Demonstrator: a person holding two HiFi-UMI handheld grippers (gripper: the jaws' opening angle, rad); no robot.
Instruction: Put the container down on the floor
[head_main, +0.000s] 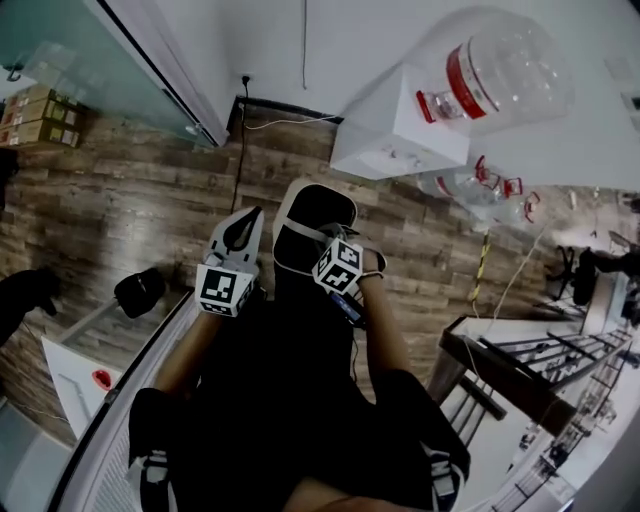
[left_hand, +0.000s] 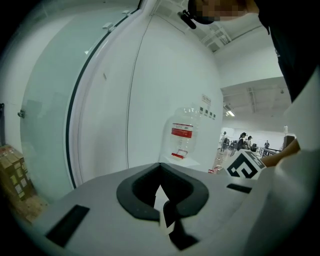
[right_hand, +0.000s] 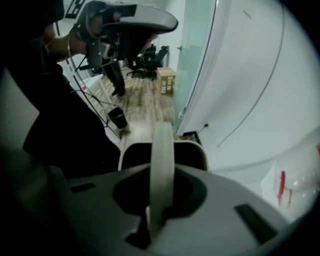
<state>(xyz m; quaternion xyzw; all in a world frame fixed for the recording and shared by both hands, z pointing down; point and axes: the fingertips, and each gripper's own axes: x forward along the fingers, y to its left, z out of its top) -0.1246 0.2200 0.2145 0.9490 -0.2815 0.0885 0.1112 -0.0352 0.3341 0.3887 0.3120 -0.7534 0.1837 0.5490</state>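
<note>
Right gripper view: R claw (right_hand: 152, 215) tight on container (right_hand: 201, 148) handle (right_hand: 162, 150).

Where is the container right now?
Head view, centre: the container is held by the right gripper over the wood floor, with the left gripper just left of it.

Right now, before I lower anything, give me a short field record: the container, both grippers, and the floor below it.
container: black bin with pale rim and pale strap handle
container position: over the floor; contact cannot be told
right gripper: shut on the strap handle
left gripper: beside the bin's rim, jaws together, nothing held
floor: brown wood planks
nearby: white water dispenser against the wall
</note>
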